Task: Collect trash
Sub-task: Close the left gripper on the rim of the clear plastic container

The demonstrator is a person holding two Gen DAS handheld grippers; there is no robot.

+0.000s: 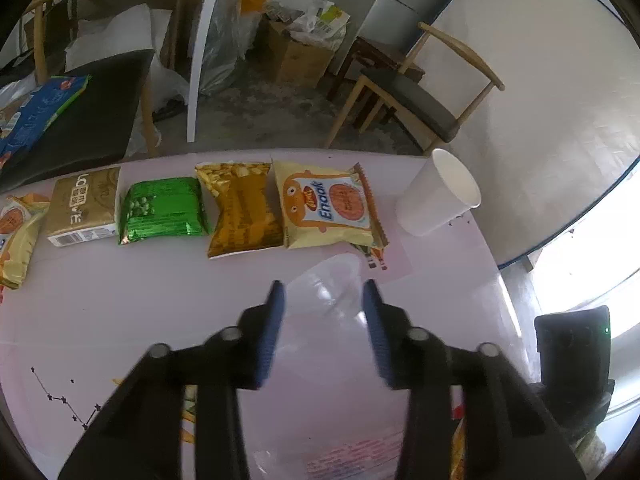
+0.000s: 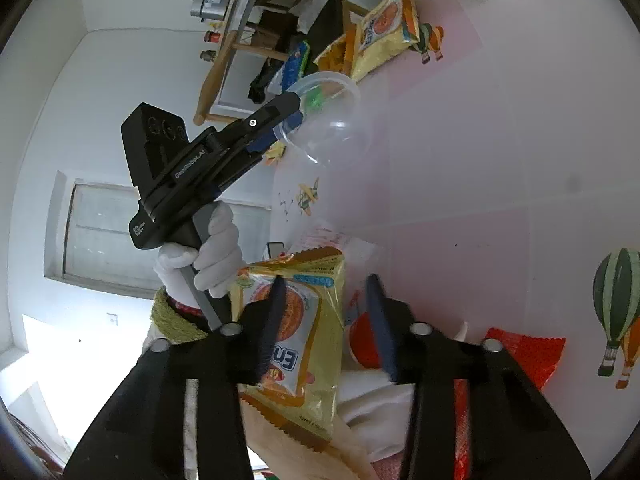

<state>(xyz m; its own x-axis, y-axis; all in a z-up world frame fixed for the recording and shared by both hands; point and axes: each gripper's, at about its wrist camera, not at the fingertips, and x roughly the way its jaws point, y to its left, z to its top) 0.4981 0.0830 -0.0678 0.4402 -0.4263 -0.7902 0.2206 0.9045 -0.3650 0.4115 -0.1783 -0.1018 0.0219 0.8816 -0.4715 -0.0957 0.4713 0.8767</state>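
My left gripper point(image 1: 323, 292) is shut on a clear plastic cup point(image 1: 328, 320) and holds it above the pink table point(image 1: 120, 320); the right wrist view shows the left gripper point(image 2: 286, 126) clamping the cup's point(image 2: 332, 120) rim. A white paper cup point(image 1: 438, 194) lies tilted at the table's far right. A row of snack packets lies along the far edge: yellow Enaak point(image 1: 326, 208), gold point(image 1: 242, 210), green point(image 1: 164, 210), tan box point(image 1: 82, 208). My right gripper point(image 2: 326, 284) is open over a yellow Enaak packet point(image 2: 304, 340) and a red wrapper point(image 2: 524, 354).
A wooden chair point(image 1: 416, 92) stands beyond the table's far edge. A dark seat with a blue package point(image 1: 36, 116) is at the far left. Boxes and bags point(image 1: 300, 44) sit on the floor. White paper point(image 2: 380, 400) lies under the right gripper.
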